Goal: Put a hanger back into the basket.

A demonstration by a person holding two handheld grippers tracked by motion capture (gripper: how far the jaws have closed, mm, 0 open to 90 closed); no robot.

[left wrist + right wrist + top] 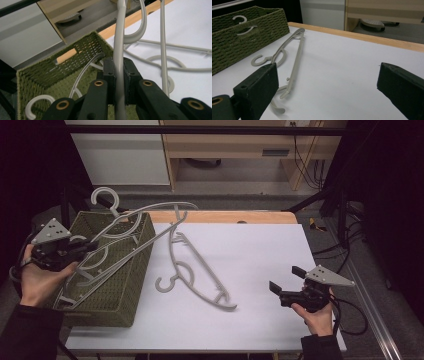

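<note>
A green woven basket [127, 290] stands at the table's left with grey plastic hangers in it. My left gripper [92, 245] hovers over the basket, shut on the bar of one grey hanger [150, 209] that slants up and right past the basket's rim. In the left gripper view the jaws [119, 72] pinch that bar [119, 37]. A second grey hanger [227, 307] lies flat on the white tabletop, left of centre. My right gripper [286, 278] rests at the right, open with nothing in it and pointing toward that hanger [295, 62].
The hook of another hanger [105, 195] sticks up at the basket's far corner. The table's wooden far edge [225, 216] faces a cabinet. Cables [350, 320] trail off the right side. A black bar [200, 130] crosses overhead.
</note>
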